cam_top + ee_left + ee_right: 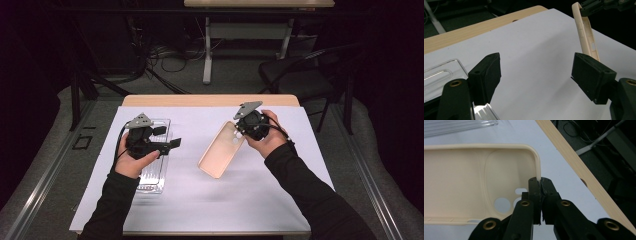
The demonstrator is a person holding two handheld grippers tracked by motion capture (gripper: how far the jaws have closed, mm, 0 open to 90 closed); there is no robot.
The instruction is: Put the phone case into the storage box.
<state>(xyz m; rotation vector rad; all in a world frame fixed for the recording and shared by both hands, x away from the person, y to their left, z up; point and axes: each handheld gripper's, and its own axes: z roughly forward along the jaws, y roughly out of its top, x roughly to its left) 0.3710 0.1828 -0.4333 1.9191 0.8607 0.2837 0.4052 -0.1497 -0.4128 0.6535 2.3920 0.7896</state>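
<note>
Holding the phone case (220, 152) by its top rim in our clenched right gripper (240, 131), long axis tilted off the counter (210, 100); clear tray (154, 176) lies left of the case, under our released left gripper (171, 144)

Sleeves: you wear black long sleeves (305, 185).
Left gripper (167, 141): black body, grey three-cornered plate at its 12 o'clock, black cable.
Right gripper (540, 185): black jaws, brass-ringed screw holes (525, 203) toward 6 o'clock.
</note>
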